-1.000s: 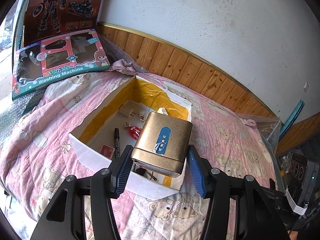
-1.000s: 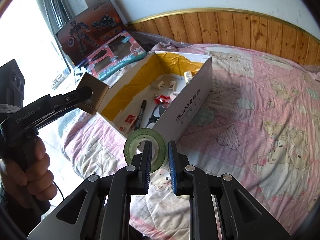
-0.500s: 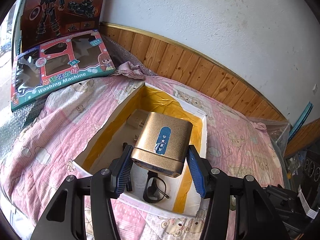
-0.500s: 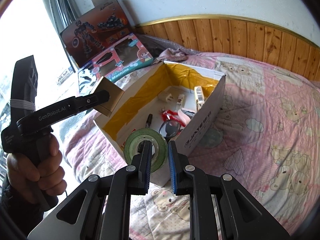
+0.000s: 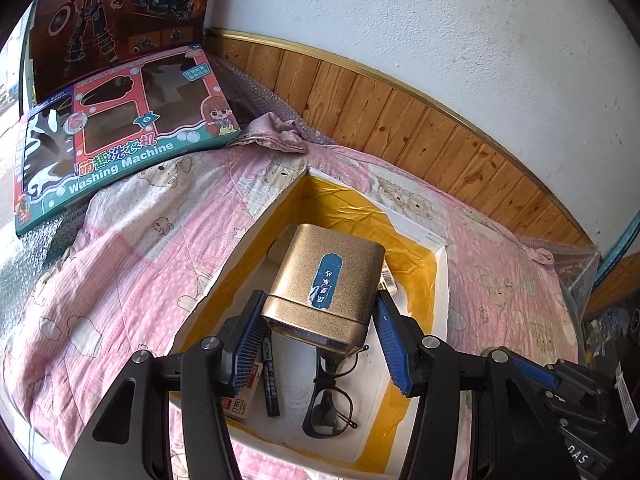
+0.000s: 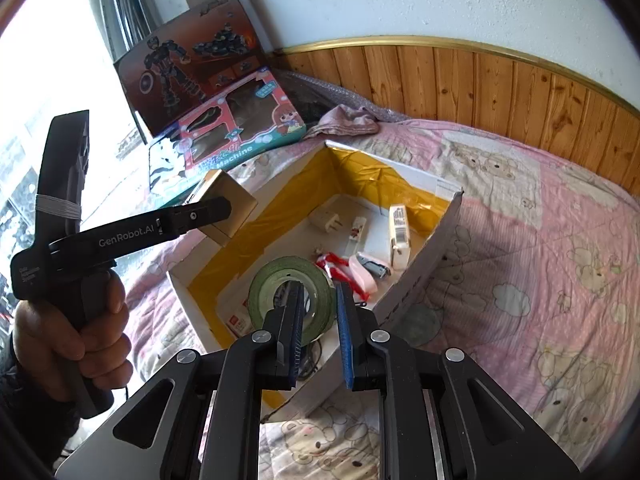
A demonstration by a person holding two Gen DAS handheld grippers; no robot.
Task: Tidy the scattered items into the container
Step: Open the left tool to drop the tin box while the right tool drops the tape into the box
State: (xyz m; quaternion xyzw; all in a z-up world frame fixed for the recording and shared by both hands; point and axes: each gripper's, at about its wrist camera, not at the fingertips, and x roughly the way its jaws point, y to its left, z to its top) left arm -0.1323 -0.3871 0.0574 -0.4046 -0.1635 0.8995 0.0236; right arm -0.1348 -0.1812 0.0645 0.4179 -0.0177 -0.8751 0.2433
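Holding a gold tin [image 5: 326, 280] across its two flat sides in the left tool [image 5: 318, 336], blue pads pressed on either flank, with the tin poised in the air above the open cardboard box [image 5: 440, 280] on the bed [image 5: 120, 260]. Pinching a roll of green tape [image 6: 290, 292] in the right tool [image 6: 318, 328], one finger threaded through the hole and the other outside the ring, also hanging above the near end of the box. Judging the tin stiff, smooth and a little slippery, probably light unless filled, so best gripped low on the broad faces as now, clear of the lid seam near the pads. Judging the tape light, firm and grippy at the rim, safe to take by the wall of the ring. Lying on the box floor directly under the tin: black-framed glasses [image 5: 330, 400], fragile, plus a black marker [image 5: 270, 376] and a small red-printed card [image 5: 242, 400]; further in, a white plug [image 6: 326, 222], a white stick-shaped packet [image 6: 400, 232], a red and white toy [image 6: 332, 266] and a pale stapler-like item [image 6: 366, 270]. Setting the tin down risks crushing the lenses, so aiming for the bare yellow-lined far end looks wiser. Leaning at the head of the bed, well apart from the box: two toy cartons [image 5: 120, 136], plus a crumpled cloth [image 5: 276, 136].
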